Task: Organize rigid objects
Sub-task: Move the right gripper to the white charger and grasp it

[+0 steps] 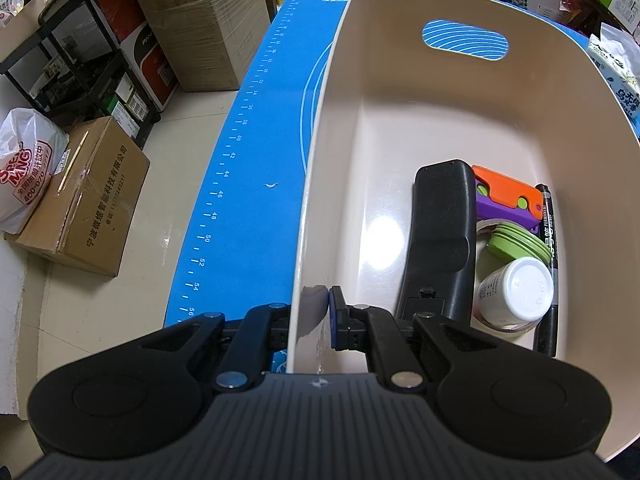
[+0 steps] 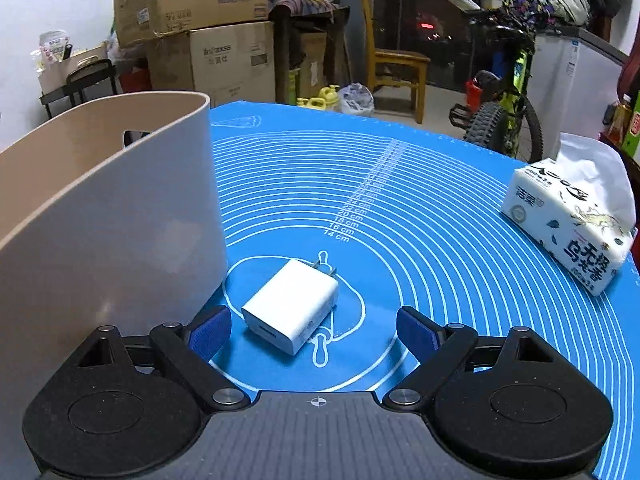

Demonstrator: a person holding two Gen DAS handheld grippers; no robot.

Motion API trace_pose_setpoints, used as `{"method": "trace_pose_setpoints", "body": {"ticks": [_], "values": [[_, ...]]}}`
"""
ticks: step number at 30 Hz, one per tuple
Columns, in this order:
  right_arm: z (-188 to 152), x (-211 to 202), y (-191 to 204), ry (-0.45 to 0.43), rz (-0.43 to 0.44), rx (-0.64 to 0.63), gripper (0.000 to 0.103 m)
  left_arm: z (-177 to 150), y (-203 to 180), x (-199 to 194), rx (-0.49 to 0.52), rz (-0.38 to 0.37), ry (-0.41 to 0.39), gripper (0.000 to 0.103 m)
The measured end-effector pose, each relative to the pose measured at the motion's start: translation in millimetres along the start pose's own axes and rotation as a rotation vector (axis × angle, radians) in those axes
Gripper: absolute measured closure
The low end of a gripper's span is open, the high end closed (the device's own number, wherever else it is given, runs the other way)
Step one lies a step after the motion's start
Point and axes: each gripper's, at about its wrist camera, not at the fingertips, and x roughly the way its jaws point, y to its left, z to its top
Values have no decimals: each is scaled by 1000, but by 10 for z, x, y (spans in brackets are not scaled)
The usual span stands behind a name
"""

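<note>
Status: task largely complete. The beige bin [image 1: 440,92] already contains a black remote control [image 1: 438,236], an orange-and-purple folding toy knife [image 1: 506,198], a green lid [image 1: 518,242], a white bottle [image 1: 514,290] and a black permanent marker [image 1: 550,264], grouped at its near right corner. The left gripper [image 1: 310,316] is clamped on the bin's near wall. One item remains: a white USB charger [image 2: 292,306] on the blue mat [image 2: 460,240], just beside the bin's outer wall. The right gripper [image 2: 312,330] has its jaws wide, straddling the charger without contact.
</note>
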Motion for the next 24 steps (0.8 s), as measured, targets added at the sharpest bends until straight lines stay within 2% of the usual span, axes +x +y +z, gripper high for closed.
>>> {"method": "trace_pose_setpoints", "body": {"ticks": [14, 24], "values": [[-10, 154, 25, -13, 7, -53, 14, -3, -38, 4, 17, 22, 1, 90], [-37, 155, 20, -22, -8, -22, 15, -16, -53, 2, 20, 29, 2, 90]]}}
